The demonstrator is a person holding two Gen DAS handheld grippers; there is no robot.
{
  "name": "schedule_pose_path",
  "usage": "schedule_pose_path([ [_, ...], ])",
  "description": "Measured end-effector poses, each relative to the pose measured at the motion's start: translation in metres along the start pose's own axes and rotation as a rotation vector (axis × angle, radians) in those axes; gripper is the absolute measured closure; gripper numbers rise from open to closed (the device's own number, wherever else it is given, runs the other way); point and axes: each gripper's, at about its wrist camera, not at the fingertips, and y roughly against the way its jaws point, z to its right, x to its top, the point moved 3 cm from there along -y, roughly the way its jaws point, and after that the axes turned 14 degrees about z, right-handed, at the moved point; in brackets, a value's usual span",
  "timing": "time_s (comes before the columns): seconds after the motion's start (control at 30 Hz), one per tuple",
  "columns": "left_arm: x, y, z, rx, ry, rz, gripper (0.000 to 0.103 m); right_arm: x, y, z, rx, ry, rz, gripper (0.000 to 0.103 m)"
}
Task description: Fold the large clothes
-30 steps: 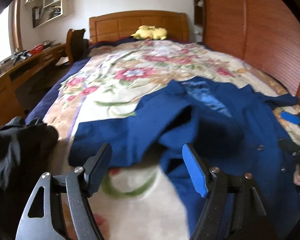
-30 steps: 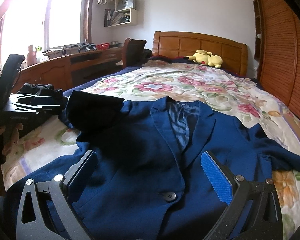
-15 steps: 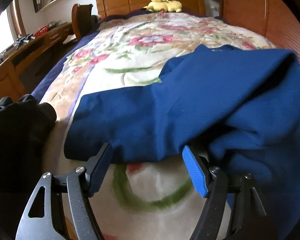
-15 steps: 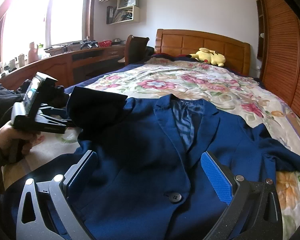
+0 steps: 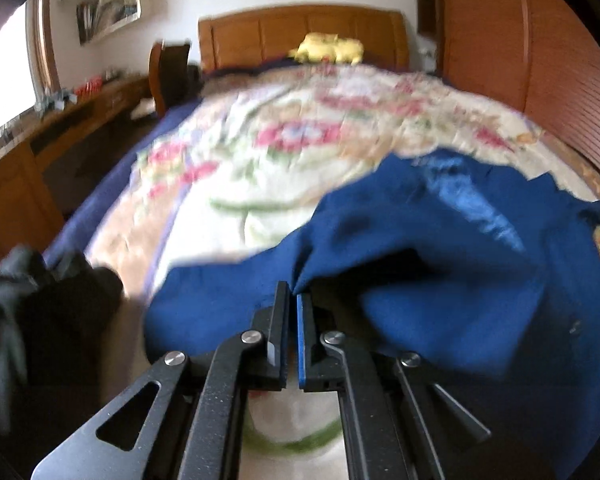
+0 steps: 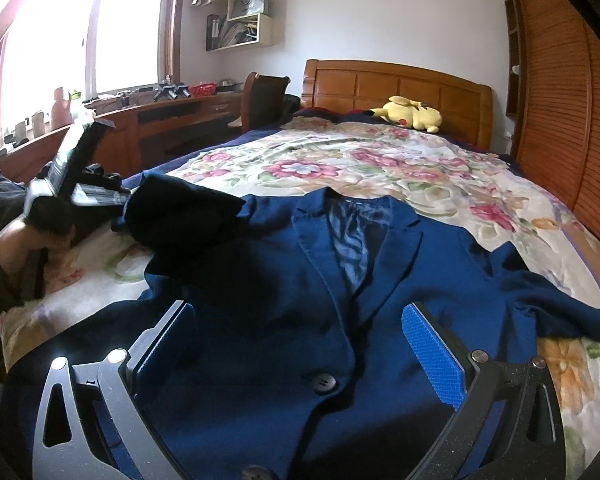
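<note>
A dark blue jacket (image 6: 300, 280) lies front up on the floral bedspread (image 6: 380, 168), lapels open, one button showing. My left gripper (image 5: 294, 292) is closing: its jaws press together on the edge of the jacket's left sleeve (image 5: 220, 304). In the right wrist view that left gripper (image 6: 124, 198) meets the sleeve (image 6: 180, 212) at the bed's left side, and the cuff end stands raised off the bed. A person's hand (image 6: 40, 232) holds it. My right gripper (image 6: 298, 312) hovers open over the jacket's lower front, nothing between its blue pads.
A yellow plush toy (image 6: 412, 114) rests by the wooden headboard (image 6: 396, 80). A desk (image 6: 160, 120) and a chair (image 6: 264, 96) line the left side. A slatted wooden wardrobe (image 6: 560, 120) stands on the right. A black garment (image 5: 28, 312) is heaped at the bed's near left.
My left gripper went from wide open to shut on the sleeve's edge after moving in toward it. The sleeve end now stands higher. The right gripper has stayed where it was.
</note>
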Motion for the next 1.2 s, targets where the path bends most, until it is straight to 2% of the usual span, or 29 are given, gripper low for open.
schedule_pose_path([
  [0.13, 0.03, 0.025, 0.029, -0.048, -0.032, 0.061, 0.1, 0.0, 0.004, 0.005, -0.01, -0.008, 0.008, 0.0],
  [0.3, 0.044, 0.038, 0.074, -0.109, -0.094, 0.085, 0.1, 0.001, 0.011, 0.008, -0.02, -0.019, 0.022, 0.0],
  [0.43, 0.04, 0.041, 0.111, -0.16, -0.128, 0.07, 0.1, -0.001, 0.015, 0.012, -0.026, -0.023, 0.026, 0.0],
  [0.6, 0.02, 0.048, 0.13, -0.179, -0.129, 0.031, 0.099, -0.003, 0.019, 0.015, -0.035, -0.029, 0.026, 0.0],
  [0.7, 0.011, 0.058, 0.128, -0.219, -0.08, 0.028, 0.088, -0.004, 0.02, 0.017, -0.037, -0.032, 0.024, 0.0],
  [0.77, 0.005, 0.066, 0.125, -0.224, -0.047, 0.037, 0.071, -0.004, 0.02, 0.017, -0.037, -0.036, 0.024, 0.0],
  [0.83, 0.0, 0.077, 0.12, -0.216, -0.037, 0.064, 0.061, -0.003, 0.02, 0.015, -0.035, -0.039, 0.024, 0.0],
  [0.9, -0.006, 0.085, 0.117, -0.211, -0.04, 0.074, 0.059, -0.003, 0.02, 0.013, -0.032, -0.04, 0.024, 0.0],
  [1.0, -0.013, 0.091, 0.11, -0.201, -0.037, 0.081, 0.043, -0.002, 0.018, 0.012, -0.027, -0.034, 0.022, 0.0],
  [1.07, -0.017, 0.098, 0.105, -0.2, -0.024, 0.101, 0.027, -0.003, 0.016, 0.013, -0.025, -0.031, 0.017, 0.0],
  [1.2, -0.028, 0.108, 0.092, -0.198, 0.013, 0.123, 0.026, -0.003, 0.011, 0.011, -0.023, -0.033, 0.006, 0.0],
])
